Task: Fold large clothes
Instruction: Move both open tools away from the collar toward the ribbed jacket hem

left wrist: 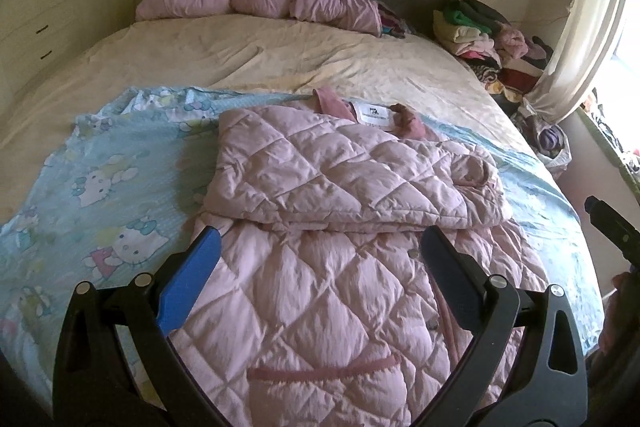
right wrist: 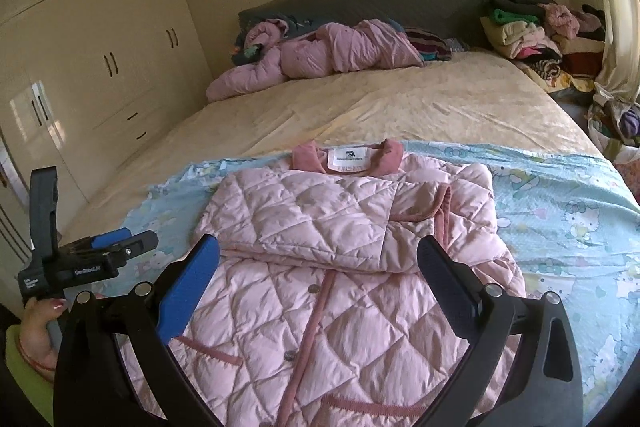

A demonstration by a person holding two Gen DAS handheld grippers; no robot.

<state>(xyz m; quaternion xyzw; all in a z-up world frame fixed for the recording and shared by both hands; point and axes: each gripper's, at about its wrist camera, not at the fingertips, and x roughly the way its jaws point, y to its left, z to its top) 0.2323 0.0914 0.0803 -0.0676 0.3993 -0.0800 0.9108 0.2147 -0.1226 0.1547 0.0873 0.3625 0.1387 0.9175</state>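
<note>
Pink quilted jacket (left wrist: 340,227) lies below both wide-open, empty grippers, left gripper (left wrist: 320,251) and right gripper (right wrist: 318,259); only the right wrist view shows buttons (right wrist: 312,289).

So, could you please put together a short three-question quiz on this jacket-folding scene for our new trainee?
1. True or false: the left claw is shut on the pink quilted jacket.
2. Multiple choice: what lies directly under the jacket? A) bare wooden floor B) a light blue cartoon-print sheet C) a grey towel
3. Fill in: the white label sits at the jacket's ____, between the darker pink collar flaps.

Key:
1. False; both the left and the right claw are open, holding nothing.
2. B
3. Neck; the sleeves are already folded across the chest.
</note>
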